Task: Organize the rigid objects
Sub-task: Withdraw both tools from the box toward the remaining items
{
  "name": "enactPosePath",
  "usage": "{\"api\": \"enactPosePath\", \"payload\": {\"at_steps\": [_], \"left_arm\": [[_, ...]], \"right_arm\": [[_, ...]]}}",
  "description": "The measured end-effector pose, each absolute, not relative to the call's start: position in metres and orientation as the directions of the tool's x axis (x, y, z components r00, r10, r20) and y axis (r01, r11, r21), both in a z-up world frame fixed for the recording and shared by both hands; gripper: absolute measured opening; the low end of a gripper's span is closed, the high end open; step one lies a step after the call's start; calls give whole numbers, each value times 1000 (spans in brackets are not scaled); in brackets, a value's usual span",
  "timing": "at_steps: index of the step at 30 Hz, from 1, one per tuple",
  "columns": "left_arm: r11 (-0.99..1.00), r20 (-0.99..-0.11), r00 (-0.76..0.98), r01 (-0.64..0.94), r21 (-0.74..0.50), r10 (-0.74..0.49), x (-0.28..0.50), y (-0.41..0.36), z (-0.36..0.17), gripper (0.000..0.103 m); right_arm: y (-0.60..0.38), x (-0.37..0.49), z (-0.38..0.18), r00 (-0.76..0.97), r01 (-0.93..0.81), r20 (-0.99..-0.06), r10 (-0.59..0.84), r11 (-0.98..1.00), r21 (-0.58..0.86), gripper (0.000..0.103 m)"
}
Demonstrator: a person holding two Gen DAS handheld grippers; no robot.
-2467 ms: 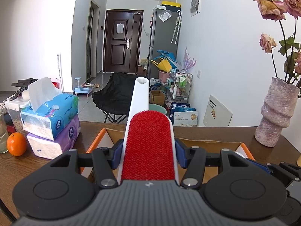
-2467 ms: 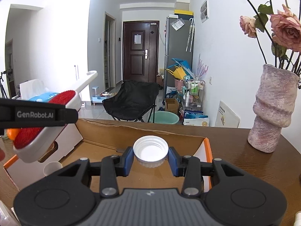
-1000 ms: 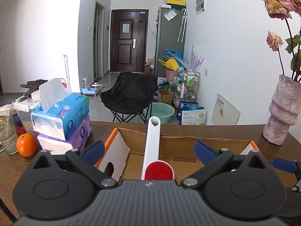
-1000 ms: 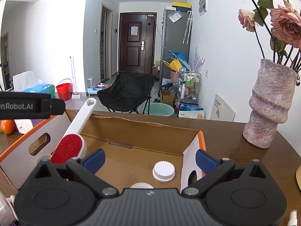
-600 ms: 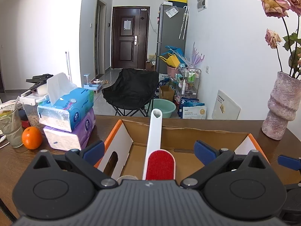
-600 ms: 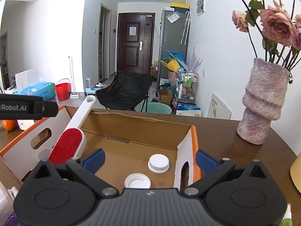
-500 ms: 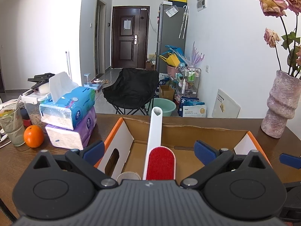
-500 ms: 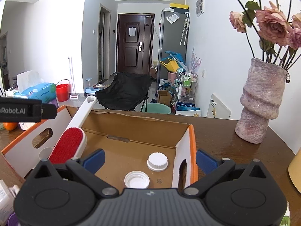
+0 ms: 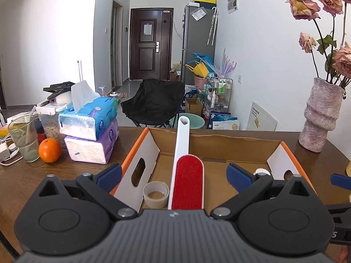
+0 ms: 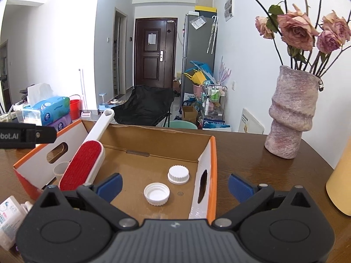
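The lint brush (image 9: 187,180) lies inside the open cardboard box (image 9: 230,141), its red pad facing up at the near end and its white handle slanting up to rest on the box's far wall, the tip poking just above the rim. Just beside the pad, on the left, a short cardboard tape core (image 9: 156,194) stands on the box floor. Toward the box's right end, two white bottle caps sit close together: one cap (image 10: 156,193) with its hollow side up, the other, a ribbed cap (image 10: 178,174), closed side up.

The left gripper (image 9: 173,174) hovers at the near edge of the box with its fingers spread wide, holding nothing. The right gripper (image 10: 174,185) hangs over the near right part of the box, fingers likewise spread and empty.

The box sits on a dark wooden table (image 10: 252,164). To its left are two stacked tissue packs (image 9: 92,131), an orange (image 9: 49,150) and a drinking glass (image 9: 22,139); to its right stands a rough pink vase (image 10: 292,111) with dried roses (image 10: 298,27).
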State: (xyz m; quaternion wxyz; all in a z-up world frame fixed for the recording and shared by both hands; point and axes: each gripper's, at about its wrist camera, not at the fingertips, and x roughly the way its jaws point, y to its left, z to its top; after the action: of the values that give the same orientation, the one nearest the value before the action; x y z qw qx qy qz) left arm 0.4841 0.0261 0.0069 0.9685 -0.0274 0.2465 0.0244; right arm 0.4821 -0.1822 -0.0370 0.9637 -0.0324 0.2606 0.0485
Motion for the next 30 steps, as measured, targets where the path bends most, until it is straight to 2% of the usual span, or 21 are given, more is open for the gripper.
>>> {"api": "enactPosePath", "payload": {"at_steps": [30], "left_arm": [[996, -495, 868, -69, -64, 28, 377, 27, 8, 103]], "right_arm": [[-214, 369, -28, 873, -93, -482, 74, 996, -15, 103]]}}
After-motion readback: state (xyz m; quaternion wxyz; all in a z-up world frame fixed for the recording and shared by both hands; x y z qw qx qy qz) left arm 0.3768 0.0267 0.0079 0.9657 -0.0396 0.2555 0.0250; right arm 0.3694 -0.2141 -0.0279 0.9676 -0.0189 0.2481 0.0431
